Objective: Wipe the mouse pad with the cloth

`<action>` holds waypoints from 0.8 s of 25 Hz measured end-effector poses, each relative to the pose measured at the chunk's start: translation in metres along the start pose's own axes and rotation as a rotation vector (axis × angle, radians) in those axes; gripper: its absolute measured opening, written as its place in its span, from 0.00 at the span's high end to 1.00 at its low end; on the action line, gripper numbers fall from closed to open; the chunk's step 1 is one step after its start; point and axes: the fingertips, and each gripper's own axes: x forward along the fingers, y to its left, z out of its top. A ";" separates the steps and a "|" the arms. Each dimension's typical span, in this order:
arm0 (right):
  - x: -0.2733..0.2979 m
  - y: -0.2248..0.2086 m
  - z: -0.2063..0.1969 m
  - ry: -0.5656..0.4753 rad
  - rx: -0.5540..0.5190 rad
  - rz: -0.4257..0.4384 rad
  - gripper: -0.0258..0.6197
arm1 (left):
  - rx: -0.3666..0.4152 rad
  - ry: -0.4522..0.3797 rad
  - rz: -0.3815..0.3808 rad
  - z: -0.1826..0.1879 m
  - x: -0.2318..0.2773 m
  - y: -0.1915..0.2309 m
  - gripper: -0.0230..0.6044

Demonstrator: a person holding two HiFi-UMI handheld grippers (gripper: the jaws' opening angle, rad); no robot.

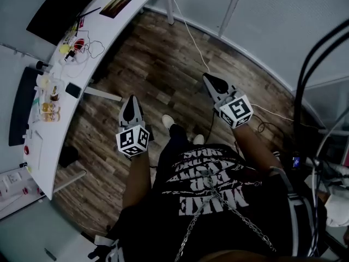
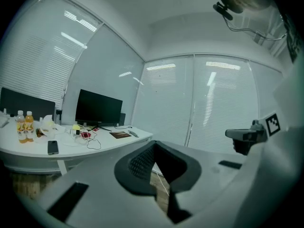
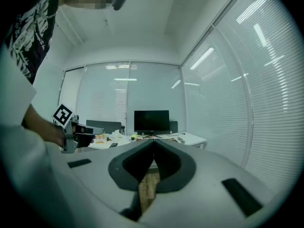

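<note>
Grippers shut and empty, we stood on the wood floor [image 1: 163, 53] in the head view. Our left gripper [image 1: 131, 106] and right gripper [image 1: 214, 85] pointed out over the boards, well apart from the curved white desk [image 1: 117, 25]. The mouse pad [image 1: 115, 6], a brownish rectangle, lay flat at the desk's far end beside a dark monitor [image 1: 60, 4]. Two bottles [image 1: 49, 111] and a phone [image 1: 73, 90] sat nearer along the top. We could not pick out the cloth.

In the left gripper view, our jaws met at the tips with nothing between them. The mouse pad showed beyond them on the desk, in front of the monitor.

In the right gripper view, the jaws were likewise pressed together and bare. The left gripper was off to the left, and the desk stood far behind.
</note>
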 end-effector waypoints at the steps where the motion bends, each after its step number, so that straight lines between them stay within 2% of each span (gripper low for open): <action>1: 0.006 -0.005 0.001 0.005 0.002 -0.006 0.96 | -0.017 -0.002 0.000 0.003 0.009 0.005 0.95; 6: 0.046 -0.025 0.005 0.016 0.008 -0.017 0.96 | -0.061 -0.023 -0.009 0.020 0.059 0.028 0.96; 13: 0.122 -0.032 0.017 0.018 -0.004 0.005 0.96 | 0.013 -0.029 -0.043 0.040 0.115 0.063 0.95; 20: 0.188 -0.038 0.039 0.004 -0.035 -0.013 0.96 | 0.029 -0.059 -0.047 0.077 0.150 0.113 0.96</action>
